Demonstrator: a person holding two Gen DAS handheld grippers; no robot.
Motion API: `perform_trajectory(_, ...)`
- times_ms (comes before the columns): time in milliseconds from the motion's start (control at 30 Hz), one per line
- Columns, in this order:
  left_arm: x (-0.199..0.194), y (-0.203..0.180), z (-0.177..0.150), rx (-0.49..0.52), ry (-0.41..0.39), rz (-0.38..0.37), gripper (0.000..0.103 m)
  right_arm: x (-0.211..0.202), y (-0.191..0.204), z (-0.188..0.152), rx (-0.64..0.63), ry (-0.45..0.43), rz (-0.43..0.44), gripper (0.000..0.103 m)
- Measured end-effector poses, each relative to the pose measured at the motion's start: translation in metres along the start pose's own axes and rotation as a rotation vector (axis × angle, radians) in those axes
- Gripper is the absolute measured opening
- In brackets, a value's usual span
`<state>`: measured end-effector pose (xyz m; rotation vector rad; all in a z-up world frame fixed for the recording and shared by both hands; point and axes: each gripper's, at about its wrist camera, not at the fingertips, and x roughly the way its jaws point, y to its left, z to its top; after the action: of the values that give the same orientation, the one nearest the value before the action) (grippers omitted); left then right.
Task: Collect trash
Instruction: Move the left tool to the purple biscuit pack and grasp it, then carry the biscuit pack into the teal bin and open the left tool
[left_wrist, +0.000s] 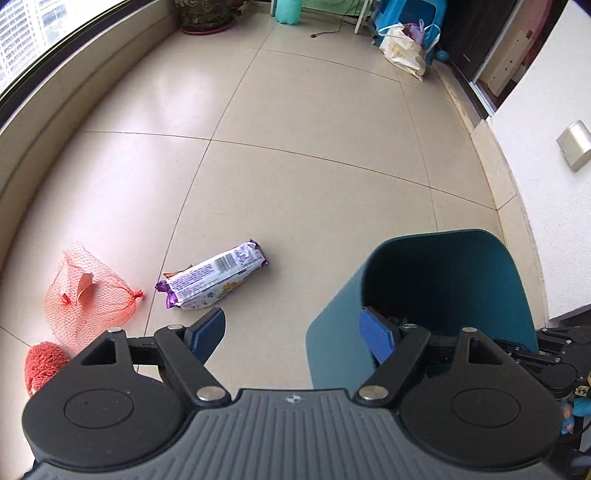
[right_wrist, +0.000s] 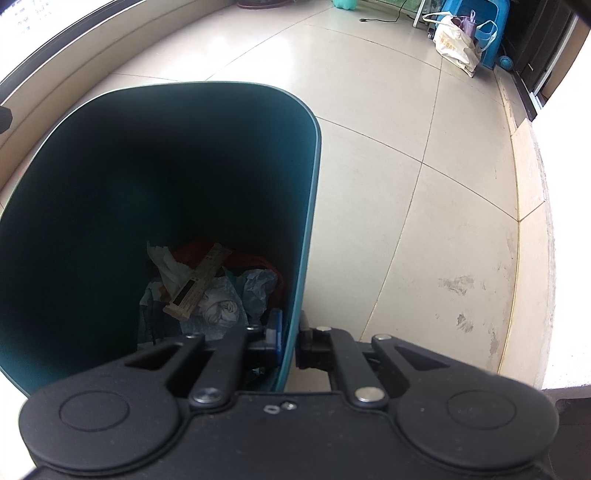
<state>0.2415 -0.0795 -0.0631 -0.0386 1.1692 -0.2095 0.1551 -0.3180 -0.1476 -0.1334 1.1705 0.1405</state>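
A purple and white snack packet (left_wrist: 216, 278) lies on the tiled floor just ahead of my left gripper (left_wrist: 293, 314), which is open and holds nothing. An orange net bag (left_wrist: 86, 295) and a red fuzzy item (left_wrist: 42, 363) lie to its left. The teal trash bin (left_wrist: 443, 280) stands at the right. My right gripper (right_wrist: 291, 328) is shut on the bin's wall (right_wrist: 308, 221), one finger inside and one outside. Crumpled paper, plastic and a cardboard strip (right_wrist: 199, 284) lie in the bin's bottom.
A low window ledge (left_wrist: 55, 122) curves along the left. A white wall (left_wrist: 546, 184) and step border the right. At the far end stand a plant pot (left_wrist: 205, 14), a teal bottle (left_wrist: 290, 11), a white tote bag (left_wrist: 402, 51) and a blue stool (right_wrist: 491, 33).
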Motion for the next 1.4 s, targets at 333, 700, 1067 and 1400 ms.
perform_trajectory(333, 0.081, 0.065, 0.017, 0.055, 0.122, -0.051, 0.080, 0.002, 0.005, 0.003, 0.015, 0.027, -0.004, 0.005)
perform_trajectory(700, 0.196, 0.073, 0.038, 0.292, 0.197, 0.009, 0.080, 0.017, 0.009, 0.006, -0.017, 0.098, -0.003, 0.006)
perform_trajectory(1067, 0.297, 0.060, 0.024, 0.494, 0.293, 0.113, 0.080, 0.032, 0.011, 0.005, -0.005, 0.168, 0.000, 0.007)
perform_trajectory(1400, 0.314, 0.076, 0.014, 0.291, 0.300, 0.189, 0.069, 0.030, 0.010, 0.005, 0.006, 0.167, 0.002, 0.008)
